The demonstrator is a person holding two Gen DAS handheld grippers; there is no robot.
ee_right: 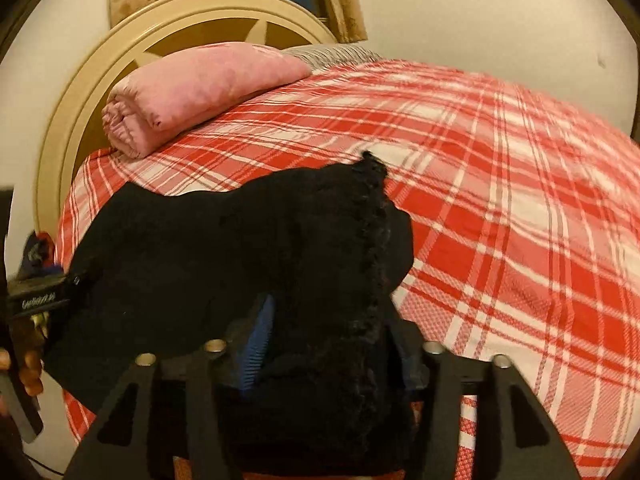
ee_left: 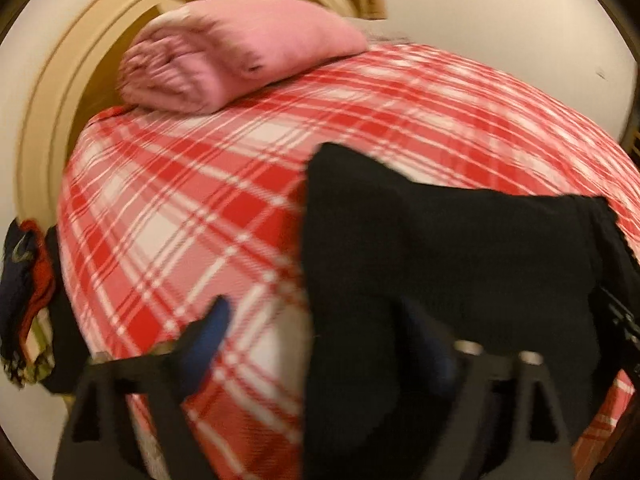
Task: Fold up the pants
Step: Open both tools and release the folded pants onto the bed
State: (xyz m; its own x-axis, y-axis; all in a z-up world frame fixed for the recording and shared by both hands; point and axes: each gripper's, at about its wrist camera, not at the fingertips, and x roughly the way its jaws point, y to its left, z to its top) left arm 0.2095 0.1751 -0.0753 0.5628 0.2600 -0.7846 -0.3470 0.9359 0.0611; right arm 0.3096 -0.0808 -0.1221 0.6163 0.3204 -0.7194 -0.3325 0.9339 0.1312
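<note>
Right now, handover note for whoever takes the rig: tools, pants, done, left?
Left tool: jaws wide open, black fabric pants draped over its right finger, left blue pad bare, not clamped.
Right tool: jaws partly open with the pants' lace-trimmed edge lying between them; a grip cannot be confirmed.
Pants: bunched on the near end of the red-and-white plaid bed cover, between both tools. Rolled pink blanket lies at the headboard, clear of the work.
Done: pants are on the bed.
Left: spread flat, fold, since no neat fold shows yet.
</note>
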